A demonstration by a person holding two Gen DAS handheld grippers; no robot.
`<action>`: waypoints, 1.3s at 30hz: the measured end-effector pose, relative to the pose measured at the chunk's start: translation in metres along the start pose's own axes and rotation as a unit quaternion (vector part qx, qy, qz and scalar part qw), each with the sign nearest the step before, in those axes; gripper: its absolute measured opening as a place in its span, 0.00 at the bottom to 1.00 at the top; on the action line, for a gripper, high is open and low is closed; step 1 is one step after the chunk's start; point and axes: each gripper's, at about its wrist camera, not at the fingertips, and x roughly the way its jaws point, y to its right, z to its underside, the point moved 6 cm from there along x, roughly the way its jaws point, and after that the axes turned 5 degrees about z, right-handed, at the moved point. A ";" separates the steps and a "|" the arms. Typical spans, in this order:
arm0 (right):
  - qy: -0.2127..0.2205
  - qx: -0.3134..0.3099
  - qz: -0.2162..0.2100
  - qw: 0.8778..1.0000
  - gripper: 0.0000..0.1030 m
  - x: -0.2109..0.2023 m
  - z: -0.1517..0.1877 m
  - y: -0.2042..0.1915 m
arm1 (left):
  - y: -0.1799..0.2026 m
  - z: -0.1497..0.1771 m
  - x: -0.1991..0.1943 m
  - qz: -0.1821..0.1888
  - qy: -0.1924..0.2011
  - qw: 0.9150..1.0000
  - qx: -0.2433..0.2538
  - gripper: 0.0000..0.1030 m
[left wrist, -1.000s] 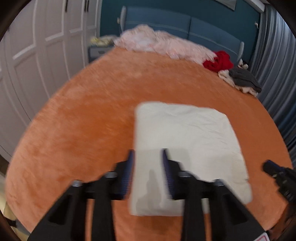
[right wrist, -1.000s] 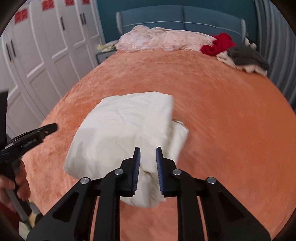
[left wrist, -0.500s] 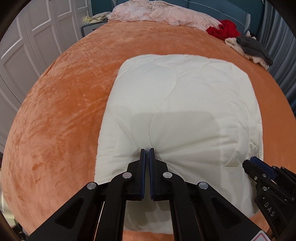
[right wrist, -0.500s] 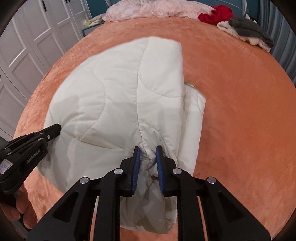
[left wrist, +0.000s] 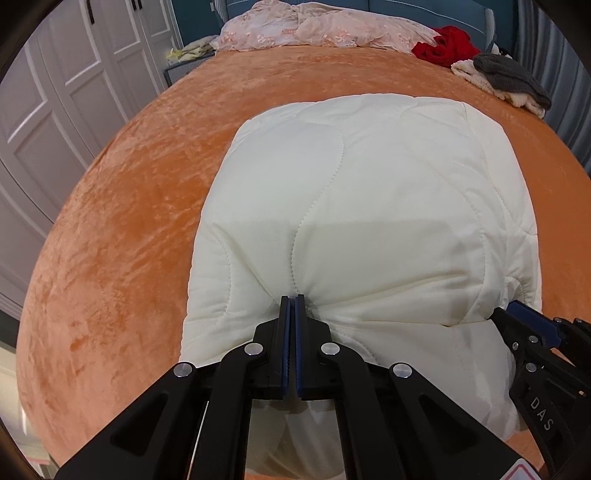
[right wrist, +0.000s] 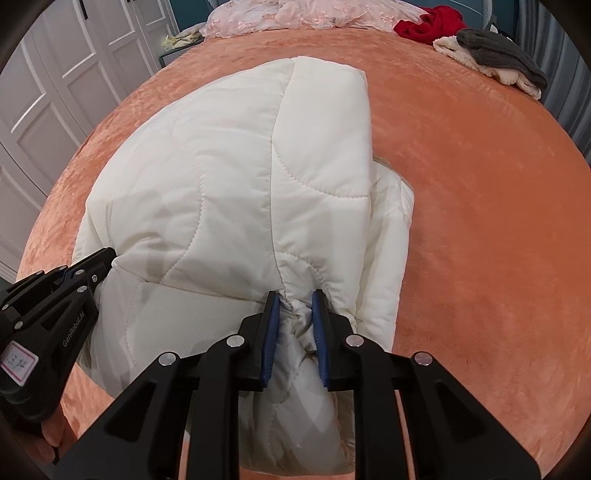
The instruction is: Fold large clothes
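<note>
Both tongs, left gripper and right gripper, pinch the near hem of the cream quilted jacket lying mid-bed, with red garment, grey-and-cream pile and pink bedding along the bed's far edge.

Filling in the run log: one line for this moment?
left tongs: shut on jacket | right tongs: shut on jacket | jacket: on bed

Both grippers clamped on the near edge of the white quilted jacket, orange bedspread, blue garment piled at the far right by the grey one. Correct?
One error: that garment is red, not blue, as the left wrist view shows. Otherwise right: left gripper and right gripper both clamp the white quilted jacket on the orange bedspread.
</note>
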 end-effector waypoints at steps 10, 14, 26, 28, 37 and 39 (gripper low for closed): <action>0.025 0.013 -0.034 0.999 0.36 -0.070 0.014 0.008 | -0.002 0.010 -0.045 0.022 -0.016 0.999 -0.038 0.05; -0.005 -0.023 -0.014 1.000 0.36 -0.060 0.050 0.005 | 0.004 0.033 -0.063 0.030 -0.023 0.998 -0.056 0.06; 0.058 -0.019 0.012 0.998 0.68 -0.145 0.096 0.028 | 0.036 0.101 -0.124 0.025 -0.011 0.998 -0.052 0.32; 0.077 -0.029 0.024 0.996 0.71 -0.162 0.104 0.028 | 0.040 0.107 -0.132 0.020 -0.004 0.999 -0.050 0.40; 0.115 -0.017 0.050 0.992 0.86 -0.196 0.138 0.046 | 0.055 0.136 -0.160 -0.019 0.016 0.999 -0.025 0.52; 0.114 -0.007 0.044 0.992 0.86 -0.200 0.145 0.049 | 0.056 0.141 -0.162 -0.016 0.016 0.999 -0.029 0.52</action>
